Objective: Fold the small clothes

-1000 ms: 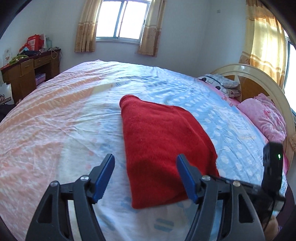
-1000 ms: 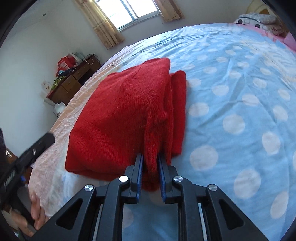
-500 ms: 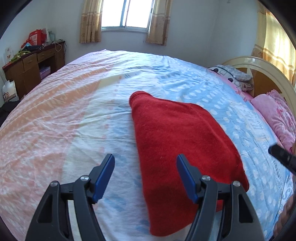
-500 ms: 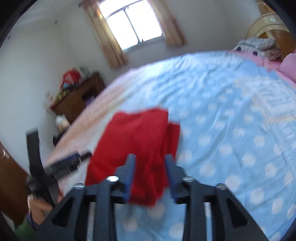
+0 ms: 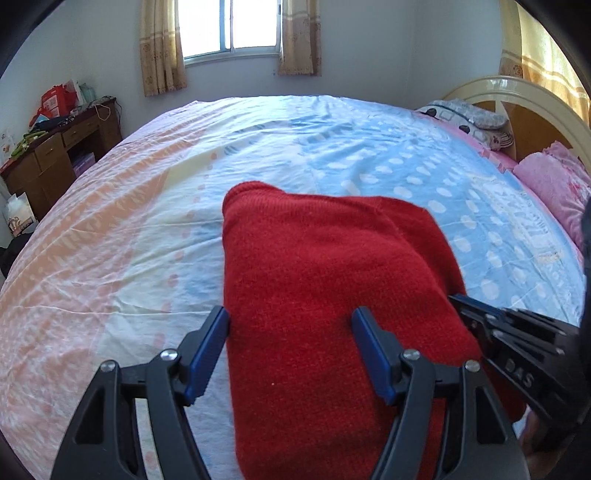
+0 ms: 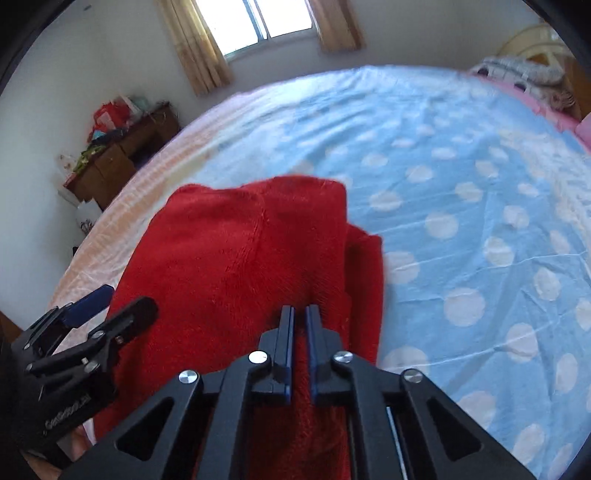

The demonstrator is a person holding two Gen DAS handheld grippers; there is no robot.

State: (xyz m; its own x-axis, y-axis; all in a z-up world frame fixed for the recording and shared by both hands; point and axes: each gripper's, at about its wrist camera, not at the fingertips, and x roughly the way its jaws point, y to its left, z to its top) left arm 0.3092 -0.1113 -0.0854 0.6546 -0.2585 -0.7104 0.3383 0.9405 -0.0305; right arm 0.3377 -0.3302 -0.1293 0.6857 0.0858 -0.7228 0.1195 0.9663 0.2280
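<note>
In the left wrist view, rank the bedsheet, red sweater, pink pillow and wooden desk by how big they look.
1. Bedsheet, largest by far.
2. Red sweater, though it lies close to the camera.
3. Wooden desk and pink pillow look about alike; both sit far off at the distorted edges, so I won't rank them.

A folded red knitted sweater (image 6: 240,258) lies on the bed's polka-dot sheet (image 6: 461,184). Over its near edge the right gripper (image 6: 300,332) has just closed, its blue pads (image 6: 288,332) nearly together with nothing pinched between them. The left gripper (image 6: 107,306) hangs at the sweater's left edge, jaws apart. Beyond the sweater, a cluttered wooden desk (image 6: 118,158) stands against the wall below a curtained window (image 6: 258,22).
</note>
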